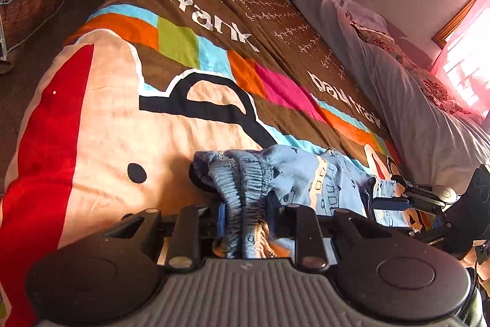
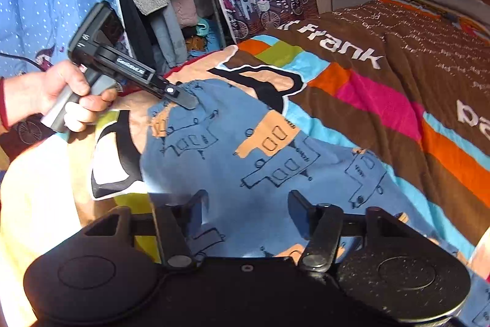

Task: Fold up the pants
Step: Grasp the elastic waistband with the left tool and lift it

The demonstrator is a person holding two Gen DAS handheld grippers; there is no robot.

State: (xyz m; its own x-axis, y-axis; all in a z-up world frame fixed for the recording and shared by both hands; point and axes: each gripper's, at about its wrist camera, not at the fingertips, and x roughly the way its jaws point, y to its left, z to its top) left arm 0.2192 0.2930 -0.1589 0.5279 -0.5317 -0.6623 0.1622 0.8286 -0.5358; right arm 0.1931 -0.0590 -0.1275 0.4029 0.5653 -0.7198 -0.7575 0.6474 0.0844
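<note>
Blue ribbed waistband sat clamped in the left gripper (image 1: 246, 213), near the bed's (image 1: 101, 118) foot edge. Right gripper (image 2: 248, 210) had its jaws apart over the pants (image 2: 232, 149), fabric between them but not pinched. Step looked like grabbing both ends; the next move probably needed the right to clamp, then lift and fold. Plenty of bare bedspread beyond; grey duvet (image 1: 407, 100) bunched along the far side.

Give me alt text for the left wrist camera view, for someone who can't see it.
The left hand-held gripper is clamped on the gathered elastic waistband of small blue printed pants lying on a bed. Under them is a colourful blanket with brown, orange, green and pink blocks. At the right edge, the right hand-held gripper reaches the pants' far end.
</note>
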